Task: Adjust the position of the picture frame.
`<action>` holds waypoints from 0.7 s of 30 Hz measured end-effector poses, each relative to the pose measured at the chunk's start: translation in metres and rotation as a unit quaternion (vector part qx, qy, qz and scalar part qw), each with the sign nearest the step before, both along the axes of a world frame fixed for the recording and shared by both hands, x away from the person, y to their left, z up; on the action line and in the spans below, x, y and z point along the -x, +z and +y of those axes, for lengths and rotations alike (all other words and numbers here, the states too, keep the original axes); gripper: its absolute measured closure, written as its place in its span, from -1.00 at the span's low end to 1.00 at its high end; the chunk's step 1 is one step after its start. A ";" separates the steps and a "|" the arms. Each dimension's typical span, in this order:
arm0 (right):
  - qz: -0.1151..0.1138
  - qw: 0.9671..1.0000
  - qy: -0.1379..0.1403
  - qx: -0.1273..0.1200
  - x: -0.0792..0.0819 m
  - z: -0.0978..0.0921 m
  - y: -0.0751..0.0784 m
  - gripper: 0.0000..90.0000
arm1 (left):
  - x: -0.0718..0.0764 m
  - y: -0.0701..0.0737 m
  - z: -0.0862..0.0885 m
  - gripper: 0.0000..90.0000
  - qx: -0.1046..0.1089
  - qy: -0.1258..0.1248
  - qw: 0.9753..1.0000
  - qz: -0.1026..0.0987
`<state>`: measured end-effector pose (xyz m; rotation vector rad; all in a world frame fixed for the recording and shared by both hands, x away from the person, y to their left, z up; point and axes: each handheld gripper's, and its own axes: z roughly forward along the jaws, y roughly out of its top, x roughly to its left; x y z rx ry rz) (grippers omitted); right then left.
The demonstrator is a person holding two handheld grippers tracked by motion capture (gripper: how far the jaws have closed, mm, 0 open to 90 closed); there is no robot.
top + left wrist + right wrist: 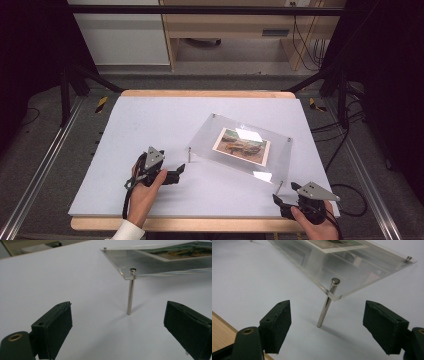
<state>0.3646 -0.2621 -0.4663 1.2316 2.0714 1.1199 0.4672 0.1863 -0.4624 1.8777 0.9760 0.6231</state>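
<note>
Scene: a person at a white-topped bench (150,125) works two handheld grippers around a clear acrylic photo frame (280,155).
Frame: it stands raised on four slim metal legs, right of the bench's middle and turned at an angle to the edges, a landscape photo (241,146) sandwiched inside.
Left gripper (177,172): low over the bench toward the front-left; jaws spread wide, gripping nothing, lined up on the frame's near-left leg (130,293), which stands just ahead of them.
Right gripper (276,199): at the front-right corner of the bench; jaws likewise spread and empty, facing the near-right leg (326,305), which appears tilted in the right gripper view.
Step in hand: judged as an approach to the two front legs.
Risk: the legs are thin and smooth; jaws closing off-centre could let one slip out or push the frame sideways across the bench.
Risk: uneven lifting by the two hands could tip the frame or strain a leg in its corner fitting.
</note>
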 end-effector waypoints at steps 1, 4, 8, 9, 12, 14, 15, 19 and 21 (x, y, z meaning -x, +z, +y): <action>0.000 1.000 0.002 0.001 0.000 0.000 0.000 -0.47 | 0.000 0.000 0.001 -0.83 -0.002 0.004 1.000 -0.002; 0.007 1.000 0.001 0.003 0.001 0.000 -0.002 -0.45 | 0.000 0.001 0.003 -0.80 -0.004 0.018 1.000 -0.011; 0.000 1.000 0.000 0.002 0.004 -0.001 -0.001 -0.44 | 0.000 0.001 0.005 -0.79 -0.003 0.022 1.000 -0.014; -0.004 1.000 -0.001 0.002 0.004 -0.001 -0.001 -0.44 | 0.000 0.002 0.005 -0.79 -0.006 0.023 1.000 -0.017; -0.009 1.000 0.000 0.003 0.004 0.000 -0.001 -0.46 | 0.000 0.001 0.005 -0.79 -0.007 0.022 1.000 -0.017; -0.015 1.000 -0.004 0.003 0.004 0.000 -0.001 -0.47 | 0.000 0.001 0.004 -0.79 -0.008 0.020 1.000 -0.015; -0.022 1.000 -0.005 0.003 0.005 0.001 -0.001 -0.48 | 0.001 0.001 0.003 -0.79 -0.011 0.020 1.000 -0.019; -0.028 1.000 -0.005 0.005 0.005 0.002 -0.001 -0.50 | 0.001 0.003 0.001 -0.79 -0.009 0.016 1.000 -0.022; -0.029 1.000 -0.007 0.002 0.005 0.002 -0.001 -0.51 | 0.002 0.004 0.001 -0.79 -0.008 0.013 1.000 -0.022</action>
